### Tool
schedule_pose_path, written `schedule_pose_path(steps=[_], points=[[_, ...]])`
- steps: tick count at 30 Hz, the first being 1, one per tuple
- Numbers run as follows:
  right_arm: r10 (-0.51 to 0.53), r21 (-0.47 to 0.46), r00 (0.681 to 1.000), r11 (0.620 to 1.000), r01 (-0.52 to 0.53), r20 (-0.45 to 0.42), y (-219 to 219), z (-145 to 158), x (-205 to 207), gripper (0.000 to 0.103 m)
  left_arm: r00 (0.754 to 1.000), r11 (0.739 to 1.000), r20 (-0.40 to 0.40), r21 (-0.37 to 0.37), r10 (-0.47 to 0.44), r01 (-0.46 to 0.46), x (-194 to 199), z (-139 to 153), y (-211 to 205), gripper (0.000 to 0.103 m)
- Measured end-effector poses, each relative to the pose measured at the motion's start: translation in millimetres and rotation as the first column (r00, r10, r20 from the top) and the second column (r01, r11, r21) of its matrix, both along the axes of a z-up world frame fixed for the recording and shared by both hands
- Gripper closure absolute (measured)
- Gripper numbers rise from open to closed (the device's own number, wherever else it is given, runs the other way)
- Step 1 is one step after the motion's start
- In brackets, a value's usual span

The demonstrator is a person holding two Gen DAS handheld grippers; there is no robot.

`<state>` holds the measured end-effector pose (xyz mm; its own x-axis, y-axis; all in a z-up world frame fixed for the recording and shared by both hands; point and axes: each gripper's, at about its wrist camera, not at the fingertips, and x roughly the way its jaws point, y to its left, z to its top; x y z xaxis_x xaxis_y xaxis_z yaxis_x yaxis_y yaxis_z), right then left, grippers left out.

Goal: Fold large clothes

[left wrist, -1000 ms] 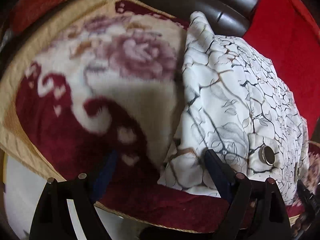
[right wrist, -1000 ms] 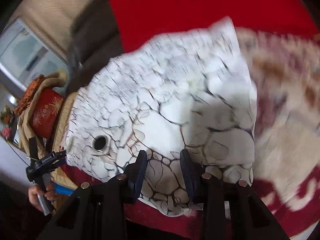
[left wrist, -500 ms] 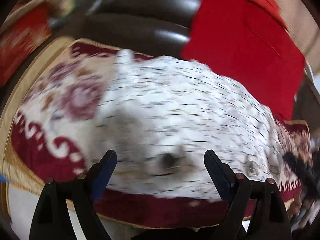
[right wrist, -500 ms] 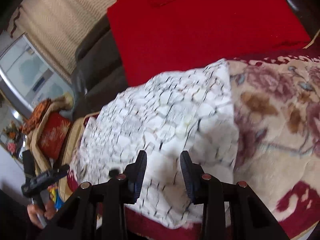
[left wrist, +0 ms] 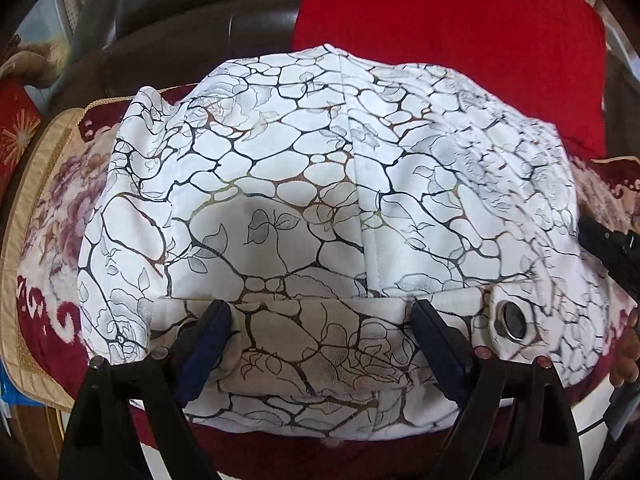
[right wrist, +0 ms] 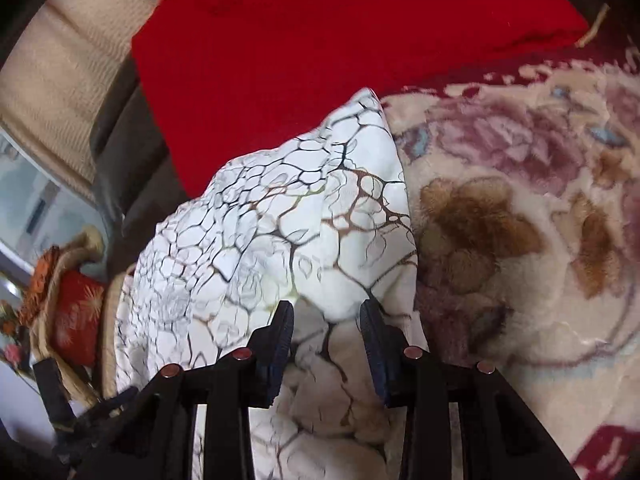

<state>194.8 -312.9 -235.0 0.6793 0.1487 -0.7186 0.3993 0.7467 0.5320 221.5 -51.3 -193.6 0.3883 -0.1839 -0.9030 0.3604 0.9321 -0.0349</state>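
**White crackle-print cloth, both tools at its near hem**

Blue pads first. On our left gripper (left wrist: 320, 344) the fingers (left wrist: 204, 344) stand wide apart, w/ the folded near band of the garment (left wrist: 304, 184) lying between them; nothing pinched that we can see. On our right gripper (right wrist: 326, 340) the fingers (right wrist: 280, 340) sit closer, w/ a bunched bit of cloth in the gap. Whether they actually clamp it, we can't tell; fabric hides the contact.

Outward from there: the garment, white w/ black and brown vein lines, lies spread on a floral blanket (left wrist: 52, 208) over the sofa seat, w/ a red cushion (left wrist: 440, 16) behind it. Its long axis runs left-right across the left wrist view. A seam runs front-to-back near the middle. A metal snap (left wrist: 514, 326) sits on the turned-up near band, right of the left tool's right pad.

Why so placed, as we judge it: the flat blanket gives a soft bed, and the near band is turned up so both tools can get under an edge. Left tool sits near mid-hem, right tool at the garment's right end, where one far corner points away toward the cushion. We read this as set-up for grabbing the near edge and carrying it over. The cloth looks thin and slippery, so a shallow bite may slide off.
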Motion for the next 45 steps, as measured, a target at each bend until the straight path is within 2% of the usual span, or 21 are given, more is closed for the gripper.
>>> schedule_pose_path(steps=[2, 3, 4, 5, 9, 14, 17, 19, 22, 24, 26, 30, 35, 36, 37, 38, 39, 40, 43, 44, 45], points=[[0.01, -0.005, 1.0, 1.0, -0.01, 0.022, 5.3, 13.0, -8.7, 0.062, 1.0, 1.0, 0.003, -0.03, 0.001, -0.001, -5.9, 9.8, 7.3, 0.012], [0.027, 0.0, 0.998, 1.0, -0.027, 0.053, 9.5, 21.0, -14.2, 0.056, 1.0, 0.999, 0.017, -0.044, 0.004, -0.003, -9.2, 16.2, 13.2, 0.012], [0.039, 0.003, 0.996, 0.999, -0.04, 0.078, 13.9, 26.7, -18.9, 0.044, 0.999, 0.998, 0.034, -0.057, 0.009, -0.007, -13.9, 21.3, 19.4, 0.012], [0.052, 0.004, 0.993, 0.999, -0.052, 0.103, 19.8, 32.3, -24.8, 0.041, 0.999, 0.998, 0.05, -0.068, 0.016, -0.013, -19.1, 26.3, 27.6, 0.012], [0.136, 0.009, 0.976, 0.99, -0.14, 0.171, 50.5, 41.9, -41.9, 0.041, 0.994, 0.99, 0.076, -0.119, 0.084, -0.075, -40.7, 35.5, 69.2, 0.012], [0.155, 0.048, 0.986, 0.986, -0.158, 0.064, 63.5, 4.2, -42.4, 0.046, 0.971, 0.957, 0.032, -0.179, 0.237, -0.228, -47.9, 24.7, 131.3, 0.012], [0.15, 0.041, 0.987, 0.987, -0.153, 0.059, 65.6, 7.5, -43.4, 0.046, 0.953, 0.926, -0.042, -0.228, 0.299, -0.301, -47.1, 5.7, 157.0, 0.012], [0.155, 0.039, 0.987, 0.987, -0.157, 0.047, 67.4, 8.1, -44.3, 0.046, 0.942, 0.896, -0.103, -0.291, 0.32, -0.336, -48.5, -6.2, 169.4, 0.012], [0.171, -0.003, 0.984, 0.985, -0.171, 0.052, 73.4, 4.1, -45.7, 0.046, 0.92, 0.824, -0.204, -0.41, 0.335, -0.391, -50.0, -20.1, 180.9, 0.012], [0.184, -0.045, 0.982, 0.982, -0.181, 0.052, 78.2, 2.0, -45.3, 0.046, 0.899, 0.753, -0.279, -0.492, 0.339, -0.437, -51.3, -27.7, 184.6, 0.012], [0.191, -0.064, 0.98, 0.98, -0.188, 0.049, 78.7, 0.8, -45.8, 0.046, 0.877, 0.668, -0.336, -0.569, 0.342, -0.479, -45.3, -36.4, 185.9, 0.012], [0.183, -0.017, 0.981, 0.983, -0.182, 0.059, 72.8, -2.2, -43.9, 0.046, 0.834, 0.559, -0.415, -0.618, 0.364, -0.552, -35.3, -52.9, 183.9, 0.012], [0.182, 0.013, 0.981, 0.983, -0.183, 0.073, 70.1, -5.1, -43.6, 0.046, 0.826, 0.443, -0.429, -0.7, 0.366, -0.56, -17.0, -63.3, 173.1, 0.013], [0.183, 0.01, 0.981, 0.983, -0.184, 0.073, 70.8, -5.2, -42.4, 0.046, 0.83, 0.427, -0.416, -0.717, 0.372, -0.551, -13.8, -61.4, 172.3, 0.013], [0.184, 0.006, 0.98, 0.983, -0.185, 0.072, 71.4, -5.4, -41.9, 0.046, 0.831, 0.413, -0.401, -0.73, 0.386, -0.544, -13.0, -58.2, 172.2, 0.02], [0.187, 0.0, 0.98, 0.982, -0.187, 0.073, 72.2, -5.5, -41.6, 0.046, 0.83, 0.399, -0.387, -0.742, 0.403, -0.539, -10.6, -55.7, 172.5, 0.033], [0.19, -0.008, 0.979, 0.982, -0.19, 0.073, 73.3, -5.7, -41.3, 0.046, 0.827, 0.389, -0.381, -0.747, 0.413, -0.539, -7.7, -53.8, 171.7, 0.036], [0.192, -0.011, 0.979, 0.981, -0.192, 0.073, 73.9, -5.8, -40.9, 0.046, 0.825, 0.386, -0.381, -0.748, 0.416, -0.54, -3.3, -54.6, 170.0, 0.038], [0.189, -0.005, 0.979, 0.982, -0.189, 0.08, 73.7, -7.1, -42.5, 0.046, 0.822, 0.405, -0.386, -0.73, 0.42, -0.55, 2.0, -60.2, 163.1, 0.038], [0.188, -0.003, 0.979, 0.982, -0.188, 0.082, 73.6, -7.4, -42.7, 0.046, 0.815, 0.392, -0.401, -0.73, 0.419, -0.561, 1.9, -63.4, 163.7, 0.033], [0.189, -0.003, 0.979, 0.982, -0.189, 0.083, 73.8, -7.5, -42.9, 0.046, 0.807, 0.358, -0.419, -0.74, 0.416, -0.569, 2.0, -65.9, 163.8, 0.027]])
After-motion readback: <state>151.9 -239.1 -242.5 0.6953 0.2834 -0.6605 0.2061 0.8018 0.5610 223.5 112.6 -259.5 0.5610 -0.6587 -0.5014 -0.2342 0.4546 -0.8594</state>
